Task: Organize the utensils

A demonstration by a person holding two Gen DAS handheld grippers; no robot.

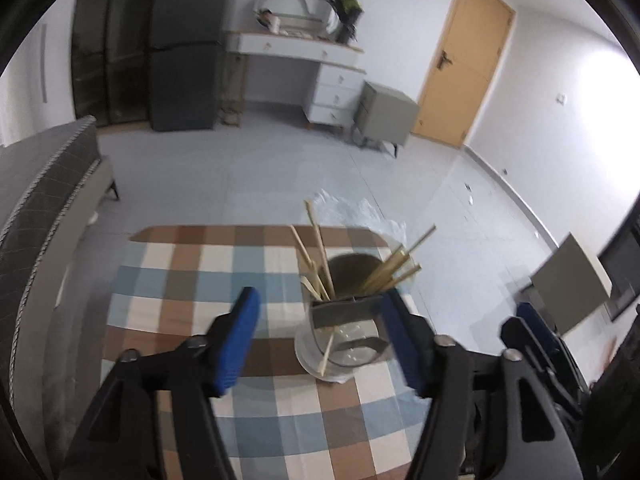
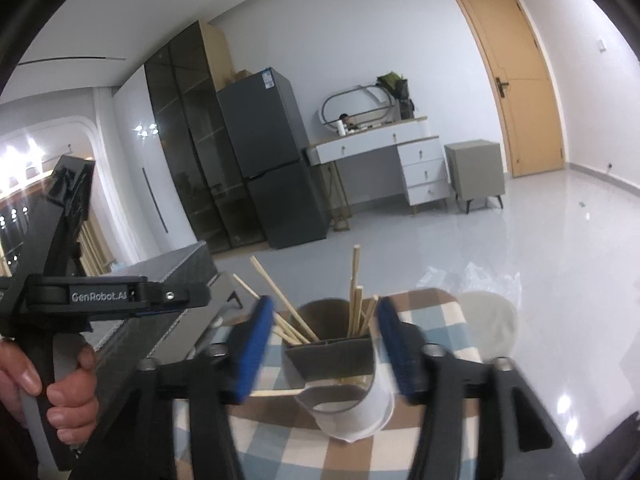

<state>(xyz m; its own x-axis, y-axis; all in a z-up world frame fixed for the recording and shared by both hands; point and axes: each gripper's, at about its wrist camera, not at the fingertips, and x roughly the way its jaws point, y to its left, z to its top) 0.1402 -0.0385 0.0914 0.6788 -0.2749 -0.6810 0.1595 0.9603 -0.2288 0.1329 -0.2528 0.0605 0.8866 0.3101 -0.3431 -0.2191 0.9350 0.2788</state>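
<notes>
A clear utensil holder (image 1: 340,344) stands on a desk covered with a checked cloth (image 1: 224,264) in blue, brown and cream. Wooden chopsticks (image 1: 320,256) lean out of its divided compartments, some to the left, some to the right; one lies low inside the front section.

The left gripper (image 1: 320,336) hovers near the holder with its blue-padded jaws open and nothing between the pads; the right-hand pad overlaps the holder's edge in view, contact unclear. The right gripper (image 2: 326,354) also has open jaws, standing either side of the holder (image 2: 340,376) without pressing it. In the right wrist view, a hand (image 2: 48,384) grips the left gripper's handle. Behind are a refrigerator (image 2: 272,156), a dressing desk (image 2: 384,152) and a wooden door (image 2: 516,80).
</notes>
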